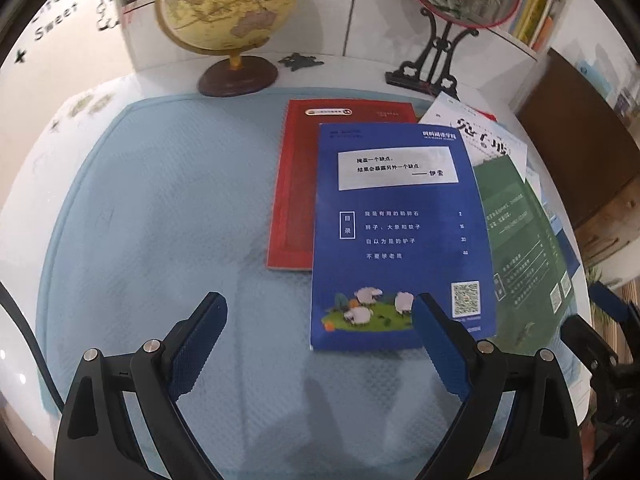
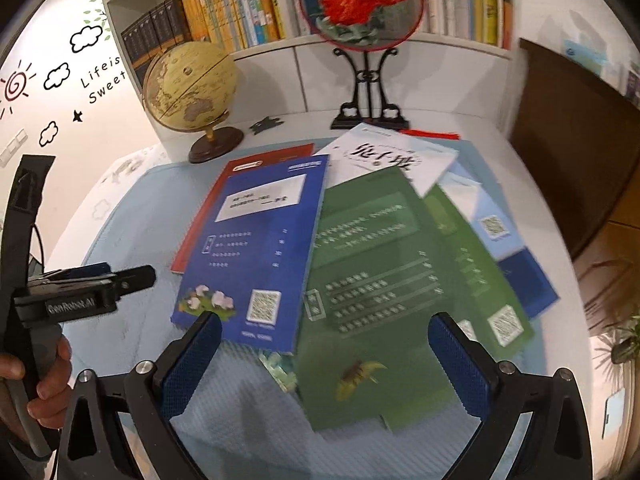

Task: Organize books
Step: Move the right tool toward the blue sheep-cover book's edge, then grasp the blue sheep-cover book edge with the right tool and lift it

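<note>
- On the far left I have bare blue mat (image 1: 160, 220), with the globe (image 1: 228, 4) standing at the back; nothing there needs handling.
- My left gripper (image 1: 320, 344) hangs spread wide and empty above the mat, its right finger just over the near corner of the blue book (image 1: 400, 240). In the right wrist view the same tool (image 2: 96, 284) shows side-on at the left edge, held in a hand (image 2: 44, 384).
- The red book (image 1: 296, 184) lies flat with the blue one overlapping its right part.
- Further right the green book (image 2: 376, 264) spreads out from under the blue one's edge, with a white book (image 2: 392, 156) behind it and more booklets fanned under its right side.
- My right gripper (image 2: 324, 364) is also gaping and holds nothing, hovering over the near end of the green book; that view is blurred.
- I judge I am at the start: the pile is loose and nothing is gripped yet.
- Next I would drop one pair of tongs onto a near edge of a top book, pinch, and draw it into a squared stack.
</note>
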Available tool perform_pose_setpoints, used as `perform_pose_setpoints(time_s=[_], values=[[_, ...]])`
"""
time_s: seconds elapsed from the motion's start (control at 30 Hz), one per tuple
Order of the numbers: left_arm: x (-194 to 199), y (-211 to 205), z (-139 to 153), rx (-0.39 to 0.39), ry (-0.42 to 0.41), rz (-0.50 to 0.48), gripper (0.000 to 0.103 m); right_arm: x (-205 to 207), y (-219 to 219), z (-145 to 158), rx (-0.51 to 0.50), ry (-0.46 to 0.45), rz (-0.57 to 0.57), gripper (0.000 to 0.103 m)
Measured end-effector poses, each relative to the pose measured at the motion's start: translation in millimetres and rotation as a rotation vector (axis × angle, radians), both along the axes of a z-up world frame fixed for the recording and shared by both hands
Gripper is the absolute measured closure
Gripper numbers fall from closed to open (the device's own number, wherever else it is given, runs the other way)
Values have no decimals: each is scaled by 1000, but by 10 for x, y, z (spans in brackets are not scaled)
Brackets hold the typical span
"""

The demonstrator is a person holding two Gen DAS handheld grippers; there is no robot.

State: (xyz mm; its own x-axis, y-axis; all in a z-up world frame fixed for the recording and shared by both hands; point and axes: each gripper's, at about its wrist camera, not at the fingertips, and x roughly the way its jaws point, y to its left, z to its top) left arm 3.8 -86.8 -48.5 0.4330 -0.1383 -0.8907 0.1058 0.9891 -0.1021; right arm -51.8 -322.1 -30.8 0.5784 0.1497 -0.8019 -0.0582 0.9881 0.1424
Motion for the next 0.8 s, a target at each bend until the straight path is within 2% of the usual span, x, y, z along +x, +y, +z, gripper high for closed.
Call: perform_pose_setpoints(time_s=[0.07,0.2,0.37,0.47,0.8], values=[[78,13,-73,-21,11,-22,10,122,37,-77,8,19,-2,10],[190,18,-221,-26,30,-57,10,318,43,-217,25,58,-24,16],[256,-53,-383,-13,49,-128,14,500,19,-369,79,112,-54,34],[293,-61,-460,-26,70,-150,22,553,25,-438,92,134,-65,37],[290,-167,-620,-26,107,-251,23,553,218,-516,71,133,-66,41]])
